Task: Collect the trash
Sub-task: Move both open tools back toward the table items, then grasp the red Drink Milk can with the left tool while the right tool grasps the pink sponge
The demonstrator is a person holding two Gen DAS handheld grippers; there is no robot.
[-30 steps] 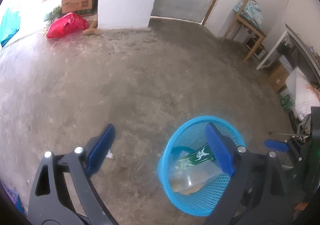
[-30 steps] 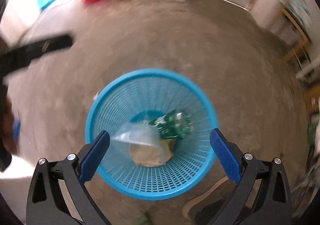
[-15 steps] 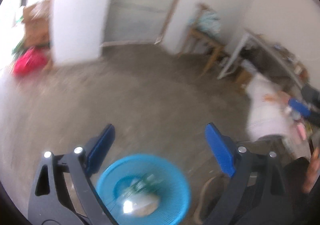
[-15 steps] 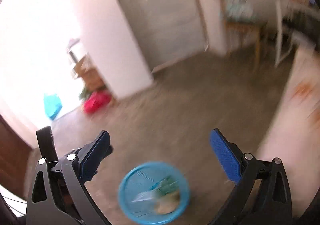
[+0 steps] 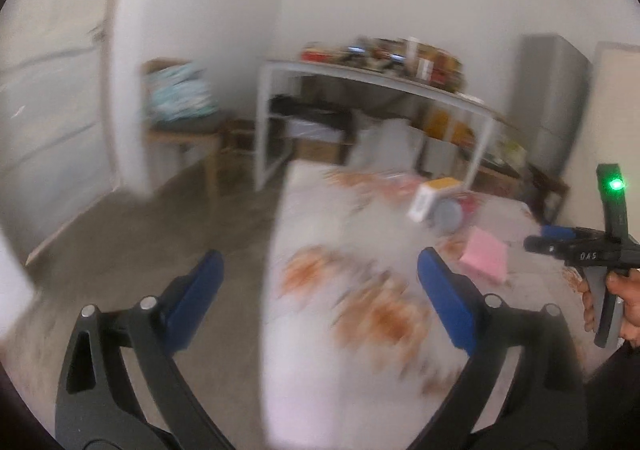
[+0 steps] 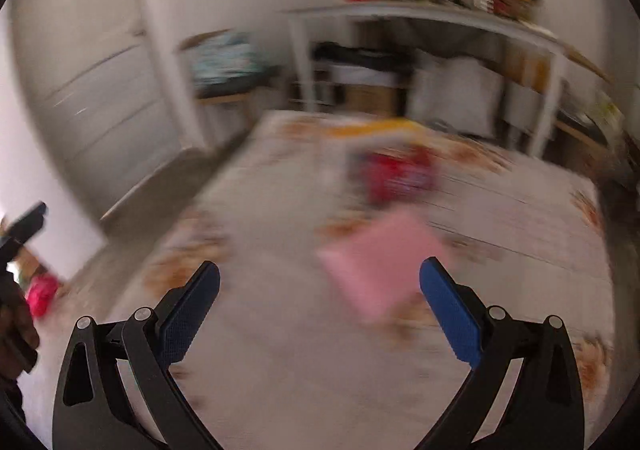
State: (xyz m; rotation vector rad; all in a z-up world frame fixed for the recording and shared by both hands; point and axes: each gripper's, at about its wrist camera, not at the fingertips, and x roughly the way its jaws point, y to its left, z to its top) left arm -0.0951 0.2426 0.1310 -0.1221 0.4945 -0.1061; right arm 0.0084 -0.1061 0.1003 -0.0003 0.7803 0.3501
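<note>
both views are blurry, so small things are hard to tell.

the left hand-held gripper (image 5: 320,292) is standing wide open and holding nothing. the right hand-held gripper (image 6: 320,298) is standing wide open too, with nothing between its blue fingers (image 6: 450,310).

both are pointing at a counter (image 6: 520,217) wearing a white cloth with orange flowers. the trash is lying on top of it. there is a pink flat packet (image 6: 382,264), a red crinkly thing (image 6: 400,171) behind it, and something yellow (image 6: 380,126) further back. from the left wrist view the yellow thing is looking like a small white and yellow box (image 5: 434,195) leaning by a round grey lid or can (image 5: 448,214), but the blur is making that a guess.

the pink packet is the nearest piece. in the right wrist view it is sitting just ahead of the right hand-held gripper, a bit toward its right finger, and not touching it. it is lying flat and turned like a diamond, with one corner pointing at the fingers. its long way is running from near left to far right, though the blur is making this unsure.

in the left wrist view the same packet is lying off to the right, past the right blue finger, so the right hand is nearer to it. it looks like the right hand-held gripper is the one that should be reaching, moving forward and a little right, then turning so the fingers are crossing a thin edge.
</note>
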